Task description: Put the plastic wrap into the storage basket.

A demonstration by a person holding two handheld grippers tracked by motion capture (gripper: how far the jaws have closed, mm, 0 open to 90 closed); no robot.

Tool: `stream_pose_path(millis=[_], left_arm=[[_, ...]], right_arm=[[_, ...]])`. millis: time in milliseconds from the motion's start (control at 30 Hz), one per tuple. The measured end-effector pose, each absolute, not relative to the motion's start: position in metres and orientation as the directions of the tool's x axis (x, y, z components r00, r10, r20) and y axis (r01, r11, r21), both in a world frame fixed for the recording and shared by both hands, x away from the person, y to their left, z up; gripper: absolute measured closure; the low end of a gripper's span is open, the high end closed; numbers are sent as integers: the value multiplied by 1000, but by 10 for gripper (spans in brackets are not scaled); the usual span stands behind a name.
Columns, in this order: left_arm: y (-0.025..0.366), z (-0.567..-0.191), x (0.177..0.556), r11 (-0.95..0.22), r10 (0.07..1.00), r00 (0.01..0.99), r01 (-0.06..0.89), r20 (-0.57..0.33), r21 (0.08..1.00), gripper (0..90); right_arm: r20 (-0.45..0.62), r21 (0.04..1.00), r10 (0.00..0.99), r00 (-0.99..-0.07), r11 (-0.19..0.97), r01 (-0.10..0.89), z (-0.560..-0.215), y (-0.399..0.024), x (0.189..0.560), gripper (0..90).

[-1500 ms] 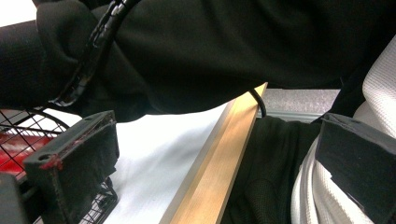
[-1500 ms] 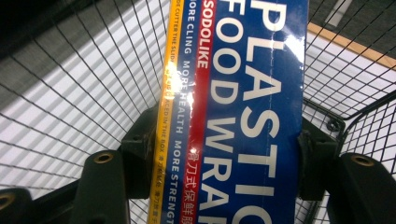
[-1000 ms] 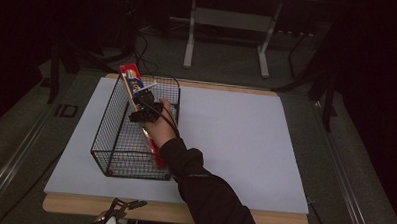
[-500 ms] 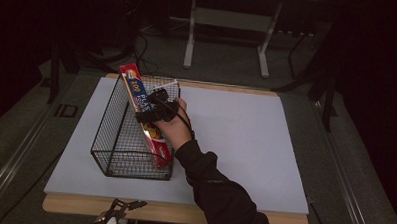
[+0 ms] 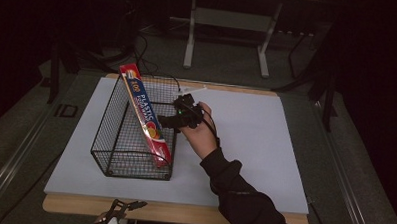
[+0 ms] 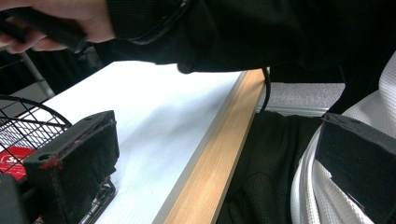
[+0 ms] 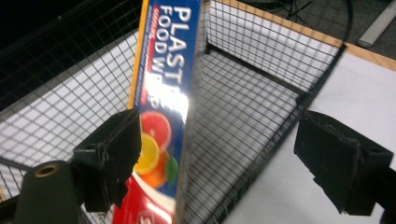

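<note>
The plastic wrap box [image 5: 145, 115] leans tilted inside the wire basket [image 5: 116, 156] on the white table [image 5: 265, 139], with the right gripper [image 5: 179, 114] just beside it, jaws freshly spread and empty, while the left gripper [image 6: 219, 154] hangs spread by the table's near edge.

The left gripper [image 6: 210, 163] has its jaws wide apart over the wooden table edge [image 6: 219, 158]. A wire basket [image 6: 28, 121] sits at left, beside the white mat [image 6: 154, 121]

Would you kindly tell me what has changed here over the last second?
The right gripper let go of the plastic wrap box: its jaws have just opened and it drew back to the right of the wire basket. The box stayed leaning inside the basket, which has not moved.
</note>
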State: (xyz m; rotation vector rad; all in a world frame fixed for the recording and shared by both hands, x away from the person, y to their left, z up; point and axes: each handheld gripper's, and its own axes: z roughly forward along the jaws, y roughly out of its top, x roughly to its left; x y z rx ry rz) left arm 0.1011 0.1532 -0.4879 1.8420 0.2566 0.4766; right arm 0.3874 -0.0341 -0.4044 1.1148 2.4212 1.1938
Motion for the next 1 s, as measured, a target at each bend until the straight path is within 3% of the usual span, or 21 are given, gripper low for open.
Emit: stream_pose_path(millis=[367,1000], left_arm=[[152,-488,102,-318,407,893,-59,193,946,1],[152,-489,102,-327,404,894,-55,192,943,1]], right_arm=[[95,771,739,-667,369,519,-422,-89,367,148],[167,748,738,-654,337,571,-457,-168,333,139]])
